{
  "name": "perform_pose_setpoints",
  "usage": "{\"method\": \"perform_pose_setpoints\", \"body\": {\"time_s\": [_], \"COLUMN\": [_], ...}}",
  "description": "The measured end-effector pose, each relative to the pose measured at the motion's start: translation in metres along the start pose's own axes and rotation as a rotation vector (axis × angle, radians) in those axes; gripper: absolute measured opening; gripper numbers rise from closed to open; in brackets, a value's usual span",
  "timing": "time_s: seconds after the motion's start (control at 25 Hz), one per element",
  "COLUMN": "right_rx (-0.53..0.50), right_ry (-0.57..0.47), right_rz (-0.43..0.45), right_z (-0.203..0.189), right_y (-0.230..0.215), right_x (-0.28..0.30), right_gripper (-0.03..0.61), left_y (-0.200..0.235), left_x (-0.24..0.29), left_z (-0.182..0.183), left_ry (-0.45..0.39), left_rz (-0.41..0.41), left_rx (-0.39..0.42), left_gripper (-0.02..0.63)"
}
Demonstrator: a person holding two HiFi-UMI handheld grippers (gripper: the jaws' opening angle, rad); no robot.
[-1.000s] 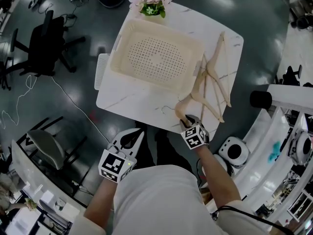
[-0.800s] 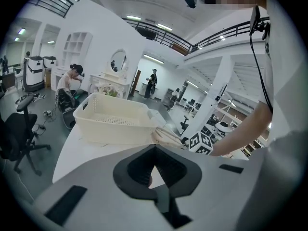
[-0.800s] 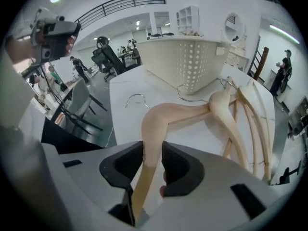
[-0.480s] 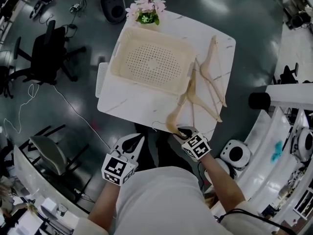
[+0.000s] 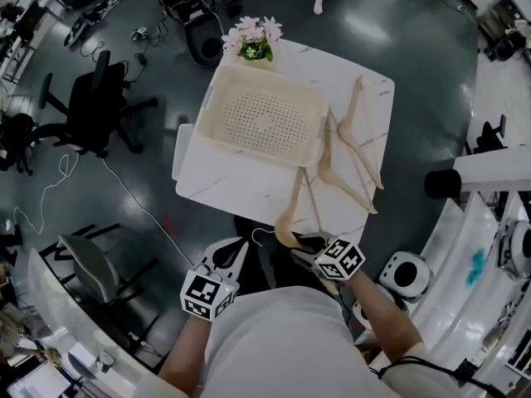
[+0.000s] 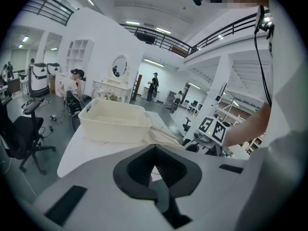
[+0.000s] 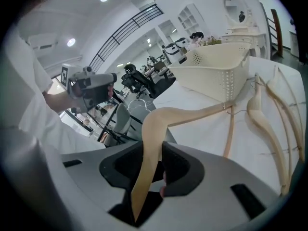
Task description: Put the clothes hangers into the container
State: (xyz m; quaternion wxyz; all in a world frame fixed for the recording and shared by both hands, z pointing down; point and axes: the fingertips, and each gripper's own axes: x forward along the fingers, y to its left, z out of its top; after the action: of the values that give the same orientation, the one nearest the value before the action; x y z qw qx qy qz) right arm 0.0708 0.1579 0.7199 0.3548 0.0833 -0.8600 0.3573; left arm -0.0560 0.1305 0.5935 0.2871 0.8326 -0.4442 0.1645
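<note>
A pale wooden clothes hanger (image 5: 292,206) slants up off the near edge of the white marble table (image 5: 224,181). My right gripper (image 5: 303,243) is shut on its lower arm. In the right gripper view that hanger (image 7: 159,124) runs through the jaws, and its far end reaches toward the cream perforated basket (image 7: 216,71). The basket (image 5: 265,123) stands empty on the table's far half. More hangers (image 5: 357,139) lie to its right, seen also as curved arms (image 7: 274,124). My left gripper (image 5: 239,243) hangs below the table's near edge, shut and empty (image 6: 155,150).
A pot of pink flowers (image 5: 255,40) stands at the table's far edge. A white flat panel (image 5: 179,152) sticks out at the table's left side. Black office chairs (image 5: 99,98) stand on the dark floor to the left, and white equipment (image 5: 402,276) sits to the right.
My right gripper has risen and drawn back toward me with the hanger, so one end now lifts off the table's near edge. My left gripper has shifted slightly.
</note>
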Motion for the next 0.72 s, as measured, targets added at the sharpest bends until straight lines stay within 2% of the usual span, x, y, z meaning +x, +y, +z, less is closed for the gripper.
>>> {"method": "perform_pose_setpoints", "body": {"time_s": [0.28,0.6,0.72], "right_rx": [0.067,0.051,0.021], "right_ry": [-0.039,-0.058,-0.053], "right_rz": [0.133,0.256,0.344], "right_z": [0.01,0.03,0.038], "right_y": [0.02,0.037,0.053], "right_x": [-0.021,-0.049,-0.067], "right_gripper": [0.132,0.13,0.13], "left_y": [-0.012,-0.006,-0.001], "left_x": [-0.015,-0.027,-0.03], "left_z": [0.005,0.016,0.015], "left_ry": [-0.045,-0.082,-0.091], "left_rz": [0.039,0.099,0.12], "left_rx": [0.009,0.009,-0.008], "left_gripper": [0.008,0.008,0.008]}}
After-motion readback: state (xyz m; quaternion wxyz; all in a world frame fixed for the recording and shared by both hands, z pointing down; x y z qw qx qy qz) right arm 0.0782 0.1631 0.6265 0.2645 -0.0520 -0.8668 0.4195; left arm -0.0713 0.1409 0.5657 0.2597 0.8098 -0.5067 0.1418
